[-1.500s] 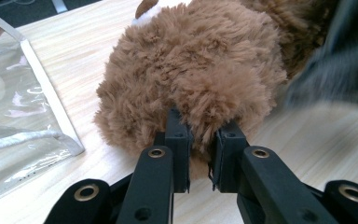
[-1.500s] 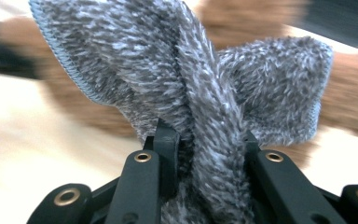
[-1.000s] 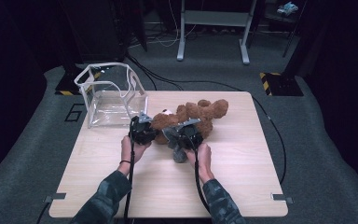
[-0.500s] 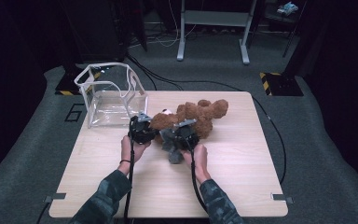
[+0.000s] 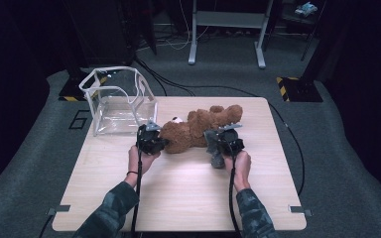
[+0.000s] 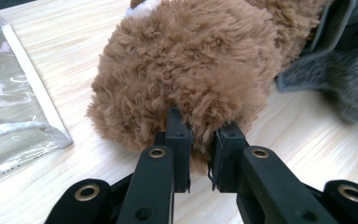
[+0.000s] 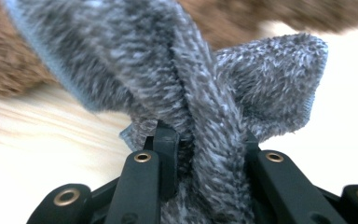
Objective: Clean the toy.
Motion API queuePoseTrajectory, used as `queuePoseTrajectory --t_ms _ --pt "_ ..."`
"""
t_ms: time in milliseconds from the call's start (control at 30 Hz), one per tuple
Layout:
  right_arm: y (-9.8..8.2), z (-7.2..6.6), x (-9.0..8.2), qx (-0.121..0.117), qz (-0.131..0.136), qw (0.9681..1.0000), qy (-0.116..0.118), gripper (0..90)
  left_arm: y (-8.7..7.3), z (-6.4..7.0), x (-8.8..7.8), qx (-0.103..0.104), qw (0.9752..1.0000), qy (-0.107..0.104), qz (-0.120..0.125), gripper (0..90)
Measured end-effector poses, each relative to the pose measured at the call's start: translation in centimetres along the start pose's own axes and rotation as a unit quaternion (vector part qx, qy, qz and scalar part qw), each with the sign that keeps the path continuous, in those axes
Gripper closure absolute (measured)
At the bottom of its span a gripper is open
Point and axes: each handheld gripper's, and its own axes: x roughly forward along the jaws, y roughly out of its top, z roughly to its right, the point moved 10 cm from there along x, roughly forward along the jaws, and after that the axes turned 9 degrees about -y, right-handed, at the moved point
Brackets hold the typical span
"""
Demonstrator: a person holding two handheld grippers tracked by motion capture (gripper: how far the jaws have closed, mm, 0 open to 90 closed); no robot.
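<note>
Teddy bear (image 6: 186,70) pinched in left hand-held gripper (image 6: 199,154)

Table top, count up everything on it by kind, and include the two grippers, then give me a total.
Brown teddy bear: 1
Grey fuzzy garment: 1
Clear plastic bag with white trim: 1
Grippers: 2, the left gripper pinching the bear's fur, the right gripper clamped on the grey garment
Total: 5
</note>
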Motion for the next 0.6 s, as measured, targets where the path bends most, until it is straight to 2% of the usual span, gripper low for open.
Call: queuePoseTrajectory --t_ms 67,100,133,233,267,300,333,367,400,433,467,500,533,567,600 --pt "0.1 -0.9 -1.4 -0.007 0.010 0.9996 0.024 71.0 0.0 0.0 0.1 -0.006 1.0000 0.001 0.006 79.6" --pt "1.0 -2.9 -3.1 -0.032 0.031 0.9977 0.052 71.0 0.0 0.0 0.1 -0.005 1.0000 0.001 0.004 79.6" --pt "1.0 -2.9 -3.1 -0.032 0.031 0.9977 0.052 71.0 -0.1 0.0 0.0 -0.003 1.0000 0.003 0.004 79.6" --pt "3.3 -6.6 -5.3 -0.059 0.062 0.9921 0.092 70.9 -0.1 0.1 0.1 -0.005 1.0000 0.003 0.004 79.6" --pt "5.0 -8.2 -5.6 -0.080 0.071 0.9892 0.100 70.9 -0.1 0.1 0.1 -0.006 1.0000 0.001 0.005 79.6" --pt "5.0 -8.2 -5.6 -0.080 0.071 0.9892 0.100 70.9 -0.1 0.1 0.1 -0.006 1.0000 0.001 0.005 79.6" --pt "6.2 -8.4 -5.1 -0.094 0.068 0.9905 0.074 70.9 -0.3 0.1 0.1 -0.008 0.9999 0.000 0.007 79.7" --pt "6.2 -8.4 -5.1 -0.094 0.068 0.9905 0.074 70.9 -0.3 0.1 0.1 -0.008 0.9999 0.000 0.007 79.8" --pt "6.6 -6.9 -4.1 -0.076 0.054 0.9945 0.048 71.0 -0.3 0.0 0.1 -0.010 0.9999 -0.002 0.005 79.8" --pt "6.6 -6.9 -4.1 -0.076 0.054 0.9945 0.048 71.0 -0.3 0.0 0.1 -0.010 0.9999 -0.002 0.005 79.8" --pt "6.3 -3.8 -3.0 -0.050 0.040 0.9979 0.009 71.0 -0.3 0.0 0.1 -0.012 0.9999 -0.005 0.009 79.8" --pt "6.0 -2.7 -2.7 -0.041 0.034 0.9986 -0.003 71.0 -0.3 0.0 0.1 -0.012 0.9999 -0.005 0.009 79.8" --pt "6.0 -2.7 -2.7 -0.041 0.034 0.9986 -0.003 71.0 -0.4 0.0 0.1 -0.008 0.9999 -0.006 0.006 79.8" --pt "4.8 0.0 -1.9 -0.019 0.015 0.9994 -0.024 71.0 -0.4 0.0 0.1 -0.007 0.9999 -0.005 0.008 79.8" --pt "4.3 0.9 -1.7 -0.019 0.010 0.9993 -0.030 70.9 -0.4 -0.1 0.1 -0.007 0.9999 -0.008 0.007 79.8"
